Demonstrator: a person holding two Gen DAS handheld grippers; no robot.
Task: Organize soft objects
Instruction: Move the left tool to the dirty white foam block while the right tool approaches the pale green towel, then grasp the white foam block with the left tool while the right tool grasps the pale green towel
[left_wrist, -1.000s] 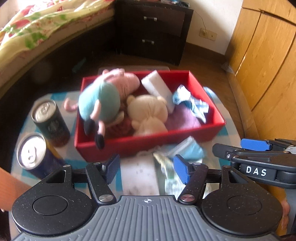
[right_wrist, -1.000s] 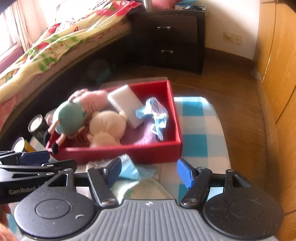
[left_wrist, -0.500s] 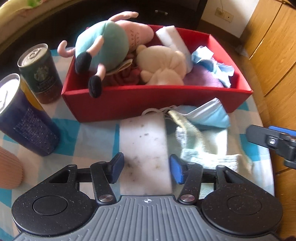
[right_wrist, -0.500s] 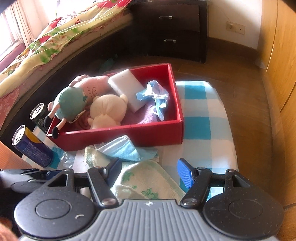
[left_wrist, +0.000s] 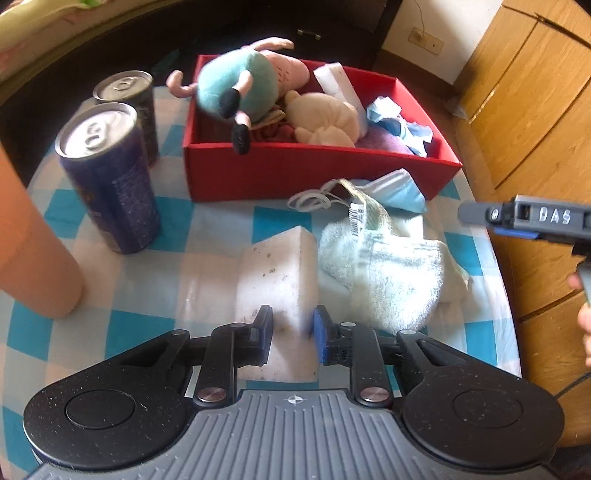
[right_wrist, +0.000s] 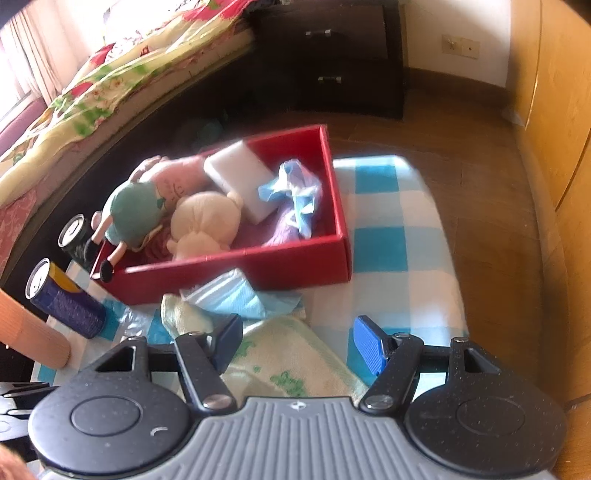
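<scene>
Closing my left fingers (left_wrist: 291, 338) on the white sponge (left_wrist: 277, 273), which lies on the bench (left_wrist: 207, 229) just in front of the red box (left_wrist: 317, 170); both pads look pressed into its near end. Next call: lift it clear and over the box wall. My right fingers (right_wrist: 299, 341) hang half open over the towel (right_wrist: 291, 363), gripping nothing.

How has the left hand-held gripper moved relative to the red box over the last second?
Yes. The left hand-held gripper has dropped toward the table, short of the red box, and now straddles the white sponge, jaws closing on it.
</scene>
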